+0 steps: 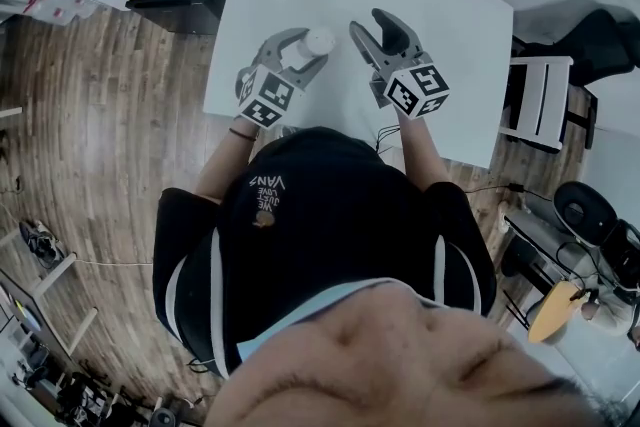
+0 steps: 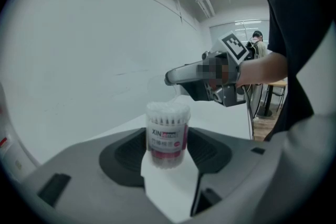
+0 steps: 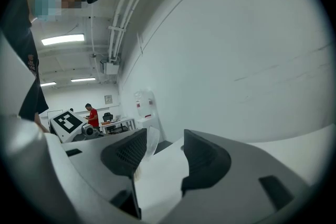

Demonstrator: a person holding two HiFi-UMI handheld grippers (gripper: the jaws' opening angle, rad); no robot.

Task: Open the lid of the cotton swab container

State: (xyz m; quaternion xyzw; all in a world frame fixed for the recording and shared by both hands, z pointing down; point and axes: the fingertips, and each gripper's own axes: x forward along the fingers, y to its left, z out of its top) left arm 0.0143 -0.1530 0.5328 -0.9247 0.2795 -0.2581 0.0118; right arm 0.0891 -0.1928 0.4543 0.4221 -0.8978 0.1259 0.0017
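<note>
near table edge sits right by the person's wrists; bare top runs open beyond both grippers to the far edge. left gripper clamps the upright cotton swab container between its pads. right gripper, beside it and apart, stands wide, a thin clear piece against one pad.

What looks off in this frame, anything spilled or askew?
Nothing spilled; cotton swab container upright in left hand-held gripper. Odd: clear sliver, possibly its lid, against one pad of the open right hand-held gripper.
</note>
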